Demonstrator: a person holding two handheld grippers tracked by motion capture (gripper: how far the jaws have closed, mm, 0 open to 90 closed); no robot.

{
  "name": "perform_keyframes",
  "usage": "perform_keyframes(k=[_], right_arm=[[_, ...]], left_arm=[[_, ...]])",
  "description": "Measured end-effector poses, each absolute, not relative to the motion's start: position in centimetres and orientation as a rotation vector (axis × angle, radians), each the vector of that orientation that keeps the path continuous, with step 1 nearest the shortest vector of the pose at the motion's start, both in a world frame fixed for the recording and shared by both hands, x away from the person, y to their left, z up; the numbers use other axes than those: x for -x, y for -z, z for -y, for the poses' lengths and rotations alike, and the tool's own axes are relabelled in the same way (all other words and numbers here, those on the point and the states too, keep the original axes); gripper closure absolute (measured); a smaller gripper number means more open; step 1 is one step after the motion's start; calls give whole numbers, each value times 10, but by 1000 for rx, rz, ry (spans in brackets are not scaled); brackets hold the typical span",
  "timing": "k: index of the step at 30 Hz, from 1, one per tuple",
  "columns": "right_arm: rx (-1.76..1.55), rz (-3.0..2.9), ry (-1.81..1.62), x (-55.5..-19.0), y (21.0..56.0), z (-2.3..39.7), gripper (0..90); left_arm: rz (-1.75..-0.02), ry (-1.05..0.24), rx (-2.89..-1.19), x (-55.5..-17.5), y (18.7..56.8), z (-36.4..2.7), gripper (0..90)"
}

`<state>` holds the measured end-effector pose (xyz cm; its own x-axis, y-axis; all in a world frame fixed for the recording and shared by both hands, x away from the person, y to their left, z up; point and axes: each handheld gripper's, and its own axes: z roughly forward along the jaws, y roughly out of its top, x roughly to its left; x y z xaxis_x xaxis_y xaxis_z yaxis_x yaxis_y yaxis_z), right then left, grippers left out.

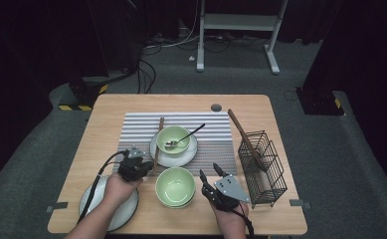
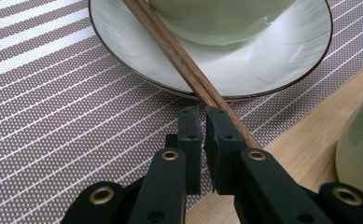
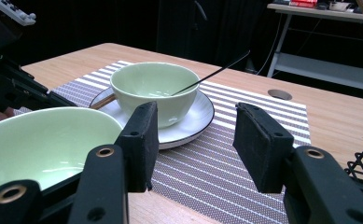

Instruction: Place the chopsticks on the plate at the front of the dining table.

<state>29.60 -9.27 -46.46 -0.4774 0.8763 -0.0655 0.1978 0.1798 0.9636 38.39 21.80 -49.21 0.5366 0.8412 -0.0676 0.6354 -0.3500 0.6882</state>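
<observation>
Left gripper jaws nearly closed, clamped on the near end of the chopsticks, which lie across the plate rim beside the bowl. Not yet lifted. Right gripper jaws half open, empty, near the front bowl. One chopstick already in the rack; pair remains to move, by this reading.

Brown wooden chopsticks, paired, lying slanted across the white plate's rim, near ends apparently pinched.
</observation>
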Motion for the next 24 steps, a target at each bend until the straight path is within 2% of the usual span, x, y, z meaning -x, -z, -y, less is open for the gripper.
perform_keyframes(k=[24], right_arm=[[-1010, -1812, -1331, -296, 465, 92, 496]], left_arm=[[-1190, -395, -2104, -384, 492, -217, 823]])
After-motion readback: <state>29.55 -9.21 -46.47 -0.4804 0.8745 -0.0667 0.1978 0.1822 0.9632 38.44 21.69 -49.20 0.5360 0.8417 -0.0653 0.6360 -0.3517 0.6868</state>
